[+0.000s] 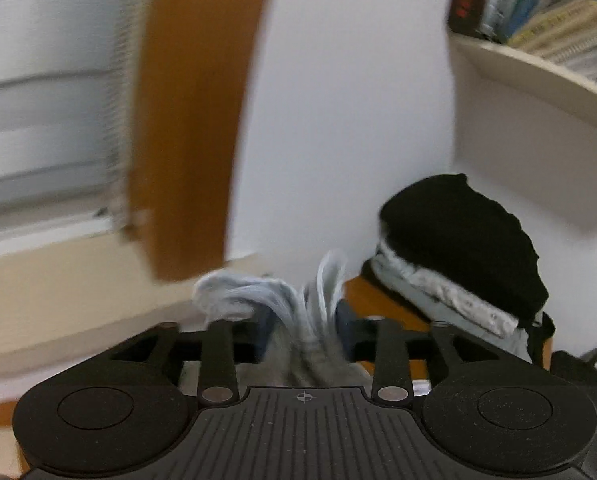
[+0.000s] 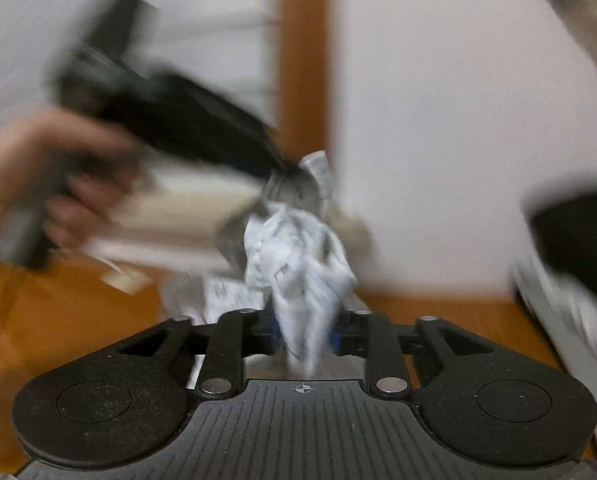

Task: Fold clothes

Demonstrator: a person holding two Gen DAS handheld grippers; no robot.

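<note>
I am holding one pale cloth (image 2: 298, 256) up above the wooden table (image 2: 58, 312), both claws gripping it. My left claw (image 1: 302, 330) is pinching a bunched light-blue edge, jaws partly closed on it. My right claw (image 2: 304, 330) is clamping a crumpled fold likewise. A stack of folded clothes (image 1: 458, 256) is sitting near the wall.

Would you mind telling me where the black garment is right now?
In the left wrist view, the black garment sits at right atop a stack of pale folded clothes, against the white wall under the shelf.
</note>
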